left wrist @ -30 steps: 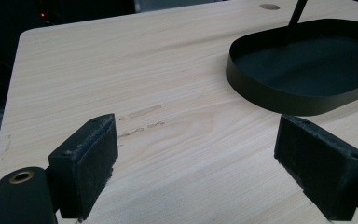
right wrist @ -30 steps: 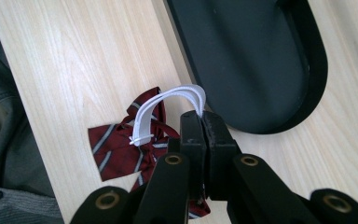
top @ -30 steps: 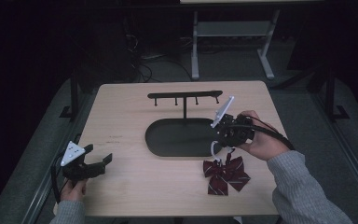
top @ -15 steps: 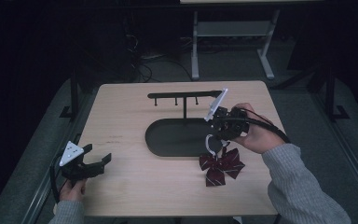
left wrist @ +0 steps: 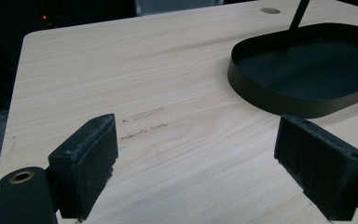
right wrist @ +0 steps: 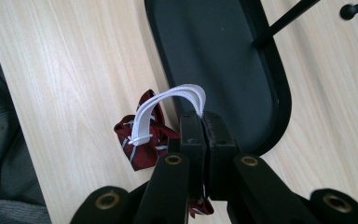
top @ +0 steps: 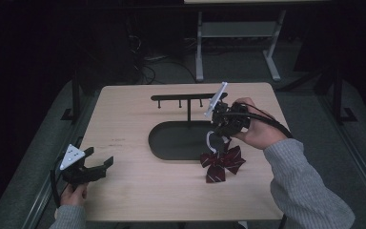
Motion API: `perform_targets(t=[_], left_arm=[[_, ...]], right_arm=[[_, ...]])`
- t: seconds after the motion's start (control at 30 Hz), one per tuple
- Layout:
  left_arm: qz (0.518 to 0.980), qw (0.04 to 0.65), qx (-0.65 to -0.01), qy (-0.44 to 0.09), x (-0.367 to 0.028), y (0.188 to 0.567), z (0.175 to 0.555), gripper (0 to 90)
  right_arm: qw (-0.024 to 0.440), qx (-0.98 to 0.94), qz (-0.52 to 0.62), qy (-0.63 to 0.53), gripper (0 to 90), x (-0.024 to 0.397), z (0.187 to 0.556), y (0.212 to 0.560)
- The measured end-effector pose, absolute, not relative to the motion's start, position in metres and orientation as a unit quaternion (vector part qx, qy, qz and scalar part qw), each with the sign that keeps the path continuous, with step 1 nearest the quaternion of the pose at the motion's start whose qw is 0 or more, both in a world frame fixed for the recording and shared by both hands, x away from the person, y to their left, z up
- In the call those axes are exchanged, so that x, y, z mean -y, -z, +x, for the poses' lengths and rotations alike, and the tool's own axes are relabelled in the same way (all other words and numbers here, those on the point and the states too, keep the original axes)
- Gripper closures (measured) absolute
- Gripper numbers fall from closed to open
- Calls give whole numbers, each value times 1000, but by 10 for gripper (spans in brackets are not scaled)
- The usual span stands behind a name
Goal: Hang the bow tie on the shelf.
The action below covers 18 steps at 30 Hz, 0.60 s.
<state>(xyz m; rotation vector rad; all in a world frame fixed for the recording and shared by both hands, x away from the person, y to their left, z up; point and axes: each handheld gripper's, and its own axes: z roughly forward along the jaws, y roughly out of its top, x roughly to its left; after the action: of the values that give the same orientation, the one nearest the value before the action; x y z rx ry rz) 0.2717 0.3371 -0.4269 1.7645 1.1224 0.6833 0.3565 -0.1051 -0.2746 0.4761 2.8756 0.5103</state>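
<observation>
Wooden table [top: 138, 195], dark grey-carpeted room.

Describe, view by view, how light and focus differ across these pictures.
High view: the lit table stands out against near-black surroundings. Left gripper view: the close black pads look soft, the tray sharper. Right gripper view: evenly bright, the white strap crisp, the red bow beneath it slightly soft.
</observation>
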Motion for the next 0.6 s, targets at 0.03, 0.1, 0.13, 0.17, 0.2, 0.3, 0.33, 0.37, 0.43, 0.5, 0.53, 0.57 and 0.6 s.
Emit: perform_targets(t=[0.03, 0.1, 0.13, 0.17, 0.2, 0.3, 0.33, 0.37, 0.43, 0.5, 0.53, 0.57, 0.6], left_arm=[[715, 453, -454, -277, -337, 427, 272, 128], [716, 453, -454, -277, -337, 427, 272, 129], [715, 453, -454, -277, -337, 427, 272, 129], [716, 453, -454, -277, -337, 427, 272, 128], [716, 453, -454, -277, -337, 427, 272, 128], [716, 454, -453, -277, -338, 427, 272, 129], [716, 454, -453, -277, -338, 427, 272, 128], [714, 454, -455, -277, -338, 427, 272, 129], [713, 455, -456, -277, -338, 427, 272, 129], [712, 456, -456, -277, -338, 427, 272, 128], [712, 456, -456, -277, -338, 427, 271, 128], [712, 457, -456, -277, -338, 427, 272, 128], [712, 456, -456, -277, -338, 427, 271, 128]], right_arm=[[91, -968, 161, -172, 876, 104, 358, 274], [90, -968, 162, -167, 876, 103, 361, 272], [90, -968, 162, -167, 876, 103, 361, 272], [89, -968, 162, -168, 876, 102, 362, 271], [88, -968, 162, -169, 876, 101, 363, 271], [88, -968, 162, -168, 876, 100, 366, 270], [87, -969, 160, -167, 876, 99, 367, 269], [89, -969, 158, -168, 876, 99, 368, 268], [86, -969, 162, -168, 875, 98, 369, 267], [85, -969, 163, -167, 876, 97, 370, 266], [86, -969, 162, -168, 876, 96, 371, 265], [86, -969, 161, -168, 876, 96, 372, 264], [86, -969, 161, -170, 876, 95, 373, 264]])
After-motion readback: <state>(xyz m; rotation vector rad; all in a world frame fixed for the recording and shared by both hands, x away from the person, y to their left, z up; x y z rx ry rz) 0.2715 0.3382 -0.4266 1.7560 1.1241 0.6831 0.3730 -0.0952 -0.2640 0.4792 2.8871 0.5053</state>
